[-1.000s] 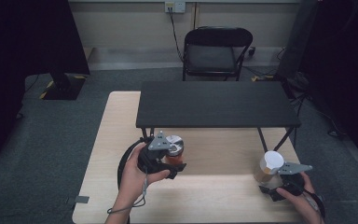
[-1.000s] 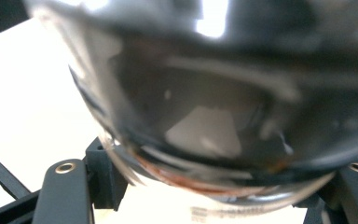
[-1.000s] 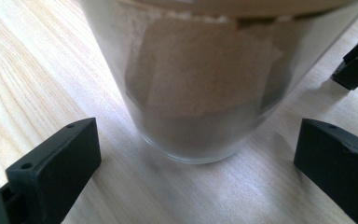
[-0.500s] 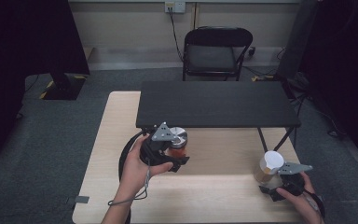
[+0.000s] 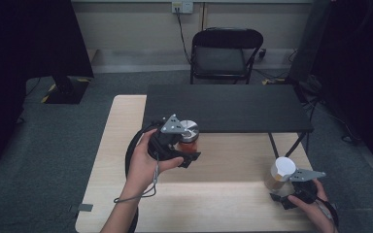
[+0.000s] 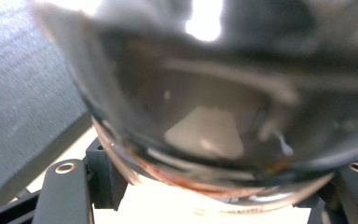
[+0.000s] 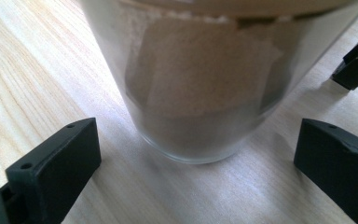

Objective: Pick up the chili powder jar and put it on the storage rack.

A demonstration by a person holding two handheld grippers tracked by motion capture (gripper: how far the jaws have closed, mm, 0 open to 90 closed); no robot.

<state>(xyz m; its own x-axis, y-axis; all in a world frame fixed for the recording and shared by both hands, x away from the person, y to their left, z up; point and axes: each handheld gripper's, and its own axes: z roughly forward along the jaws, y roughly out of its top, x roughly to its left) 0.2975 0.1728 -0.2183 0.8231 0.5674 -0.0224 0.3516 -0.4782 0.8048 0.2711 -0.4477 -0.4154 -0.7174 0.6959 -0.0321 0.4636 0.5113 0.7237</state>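
My left gripper [image 5: 189, 149] is shut on a glass jar [image 5: 189, 137] with a silver lid and reddish contents. It holds the jar above the wooden table [image 5: 223, 204], by the front edge of the black shelf [image 5: 226, 108]. In the left gripper view the blurred jar [image 6: 205, 107] sits close up, pinched between the two jaws of the left gripper [image 6: 205, 189]. At the right, a second jar [image 5: 280, 174] with a white lid and brown contents stands on the table. My right gripper [image 5: 278, 188] is open around its base. In the right gripper view that jar [image 7: 200, 84] stands between the right gripper's [image 7: 196, 151] jaws, with a gap on each side.
The black shelf stands on thin legs [image 5: 273, 145] over the back half of the table. A black folding chair [image 5: 223, 53] is behind it on the grey carpet. The left gripper's black cable [image 5: 130, 158] loops beside the left hand.
The left gripper has risen with the silver-lidded jar, lifting it off the table and a little to the right, toward the shelf's edge. The right gripper and its jar have stayed put.
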